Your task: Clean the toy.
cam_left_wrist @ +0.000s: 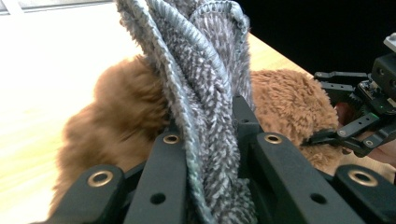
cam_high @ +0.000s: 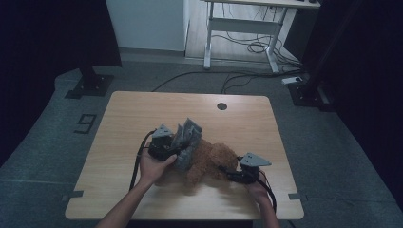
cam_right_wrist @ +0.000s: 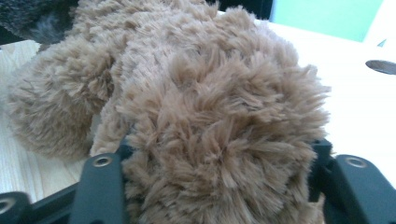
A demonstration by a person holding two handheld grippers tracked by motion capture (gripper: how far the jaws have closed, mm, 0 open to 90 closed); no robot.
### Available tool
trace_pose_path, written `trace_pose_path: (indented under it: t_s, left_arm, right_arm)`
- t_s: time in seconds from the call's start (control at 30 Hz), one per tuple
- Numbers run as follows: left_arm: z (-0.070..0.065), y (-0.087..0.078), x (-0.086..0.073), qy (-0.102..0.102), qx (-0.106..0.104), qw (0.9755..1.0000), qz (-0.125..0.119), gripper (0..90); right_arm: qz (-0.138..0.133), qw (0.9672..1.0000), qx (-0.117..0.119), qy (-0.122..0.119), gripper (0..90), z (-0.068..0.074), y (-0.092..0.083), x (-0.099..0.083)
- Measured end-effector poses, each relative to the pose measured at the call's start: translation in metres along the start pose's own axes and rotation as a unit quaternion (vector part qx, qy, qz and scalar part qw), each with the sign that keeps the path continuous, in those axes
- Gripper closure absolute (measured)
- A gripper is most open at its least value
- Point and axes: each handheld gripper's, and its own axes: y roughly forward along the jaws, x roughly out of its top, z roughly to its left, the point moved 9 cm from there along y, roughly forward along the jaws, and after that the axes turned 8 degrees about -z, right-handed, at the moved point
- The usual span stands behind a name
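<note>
A brown plush toy [cam_high: 209, 159] lies on the wooden table [cam_high: 142, 109], a little to the near side of its middle. A grey knitted cloth [cam_high: 187, 140] is draped against the toy's left side and stands up in folds. My left gripper [cam_high: 178, 152] is shut on this cloth [cam_left_wrist: 205, 93], which is pinched between its jaws [cam_left_wrist: 212, 154], with the toy [cam_left_wrist: 121, 116] right behind. My right gripper [cam_high: 227, 172] comes in from the right; a furry limb of the toy [cam_right_wrist: 210, 107] fills the gap between its jaws [cam_right_wrist: 219, 154]. In the left gripper view the right gripper [cam_left_wrist: 336, 112] shows at the toy's far side.
A round cable hole [cam_high: 222, 106] sits near the table's far edge. Beyond the table stand a white desk frame [cam_high: 237, 28], floor cables [cam_high: 247, 47] and two black stand bases [cam_high: 90, 85]. Bare tabletop lies to the left and at the back.
</note>
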Motion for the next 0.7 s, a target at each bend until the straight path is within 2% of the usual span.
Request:
trace_pose_path:
  t_s: [0.1, 0.33, 0.5, 0.57, 0.67, 0.7]
  left_arm:
    - [0.007, -0.006, -0.004, -0.010, 0.003, 0.9999, -0.007, 79.8]
    - [0.026, -0.021, -0.018, -0.033, 0.019, 0.9992, -0.014, 79.8]
    - [0.040, -0.023, -0.044, -0.054, 0.027, 0.9981, 0.006, 80.0]
    - [0.044, -0.021, -0.058, -0.060, 0.030, 0.9976, 0.021, 80.0]
    - [0.043, -0.020, -0.068, -0.079, 0.015, 0.9965, 0.024, 79.9]
    - [0.042, -0.020, -0.069, -0.077, 0.014, 0.9967, 0.023, 79.9]
  right_arm:
    - [0.004, 1.0000, -0.001, 0.002, 33.6, 0.000, 0.000, 0.000]
    - [0.018, 0.9993, -0.007, 0.032, 23.6, -0.003, 0.000, -0.001]
    - [0.031, 0.9978, -0.008, 0.059, 22.3, -0.006, -0.001, -0.004]
    - [0.038, 0.9964, -0.008, 0.075, 22.4, -0.007, -0.001, -0.006]
    - [0.054, 0.9947, -0.001, 0.087, 22.5, -0.008, -0.003, -0.009]
    - [0.059, 0.9944, 0.000, 0.087, 22.5, -0.007, -0.004, -0.010]
